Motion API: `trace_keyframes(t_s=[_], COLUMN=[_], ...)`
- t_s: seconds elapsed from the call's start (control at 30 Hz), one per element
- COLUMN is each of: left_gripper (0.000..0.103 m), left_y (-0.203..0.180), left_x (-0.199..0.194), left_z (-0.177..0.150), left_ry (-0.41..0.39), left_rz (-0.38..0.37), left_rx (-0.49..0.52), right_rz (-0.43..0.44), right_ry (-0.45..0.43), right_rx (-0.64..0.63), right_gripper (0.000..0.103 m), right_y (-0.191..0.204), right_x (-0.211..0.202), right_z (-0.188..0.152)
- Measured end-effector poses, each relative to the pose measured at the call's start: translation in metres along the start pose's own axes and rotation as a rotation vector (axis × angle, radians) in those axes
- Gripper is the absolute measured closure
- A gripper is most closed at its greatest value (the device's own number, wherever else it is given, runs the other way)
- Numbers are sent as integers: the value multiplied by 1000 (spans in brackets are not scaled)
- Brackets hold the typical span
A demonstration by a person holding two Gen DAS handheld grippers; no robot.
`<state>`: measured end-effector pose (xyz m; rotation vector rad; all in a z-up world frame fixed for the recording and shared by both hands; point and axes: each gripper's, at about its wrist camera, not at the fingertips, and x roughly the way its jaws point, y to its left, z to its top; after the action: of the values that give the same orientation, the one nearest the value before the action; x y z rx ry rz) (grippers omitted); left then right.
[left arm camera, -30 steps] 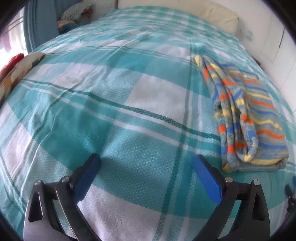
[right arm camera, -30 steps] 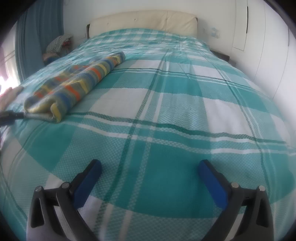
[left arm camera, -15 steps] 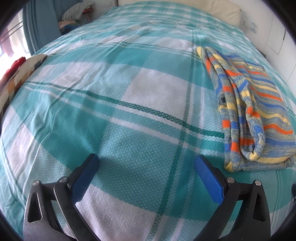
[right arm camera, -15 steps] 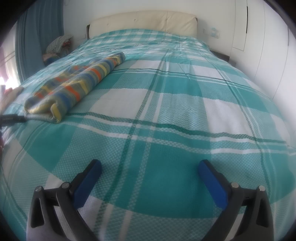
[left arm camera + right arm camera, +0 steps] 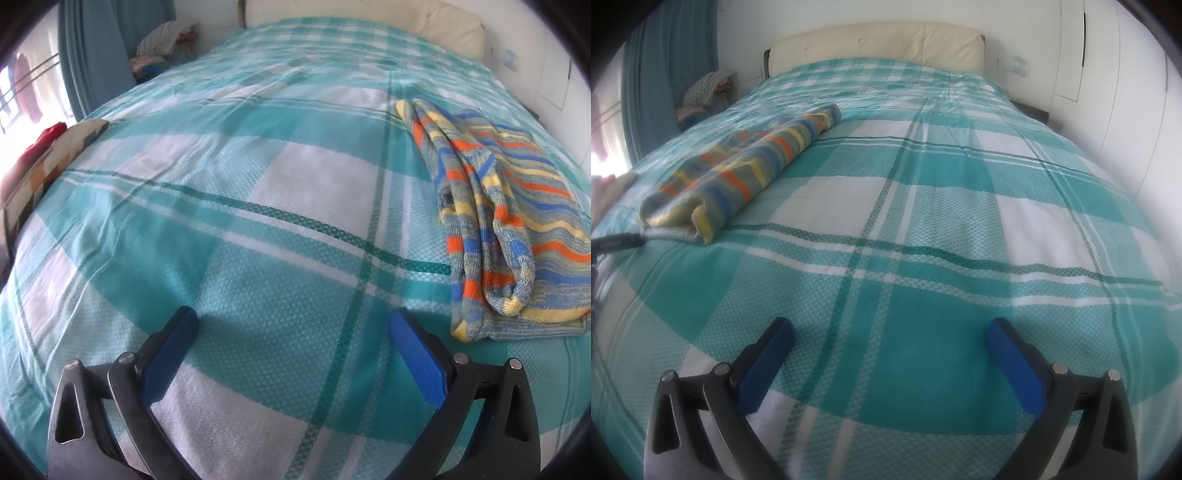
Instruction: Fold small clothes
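Note:
A striped knit garment (image 5: 506, 218) in grey, blue, orange and yellow lies folded lengthwise on the teal plaid bedspread (image 5: 258, 229), at the right of the left wrist view. My left gripper (image 5: 293, 325) is open over bare bedspread, left of the garment's near end and apart from it. In the right wrist view the same garment (image 5: 746, 162) lies at the left, stretching away toward the headboard. My right gripper (image 5: 890, 332) hangs open above empty bedspread (image 5: 942, 221), well right of the garment. A dark tip of the left gripper (image 5: 617, 242) shows at the left edge beside the garment's near end.
A cream headboard (image 5: 879, 44) stands at the bed's far end. A heap of clothes (image 5: 162, 40) sits by the teal curtain (image 5: 96, 55) at the far left. A patterned cushion with a red item (image 5: 48, 151) lies at the left bed edge. White wardrobe doors (image 5: 1126, 92) line the right.
The left wrist view has tilted up and shifted, so the garment sits slightly farther right and the headboard and curtain show more. The right gripper has barely moved. Both stay open.

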<state>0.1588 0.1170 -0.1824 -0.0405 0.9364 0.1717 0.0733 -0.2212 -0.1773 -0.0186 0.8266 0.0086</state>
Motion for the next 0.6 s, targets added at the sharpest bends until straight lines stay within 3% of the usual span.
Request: trace_keyframes(t_s=[0.6], left_gripper=[0], left_y=[-1], left_x=[0], left_z=[0], left_ry=[-2], left_rz=[-1], left_rx=[-3], right_rz=[0], right_ry=[-1], right_rx=[0], right_gripper=[0], right_y=[0], right_x=[0], right_z=[0])
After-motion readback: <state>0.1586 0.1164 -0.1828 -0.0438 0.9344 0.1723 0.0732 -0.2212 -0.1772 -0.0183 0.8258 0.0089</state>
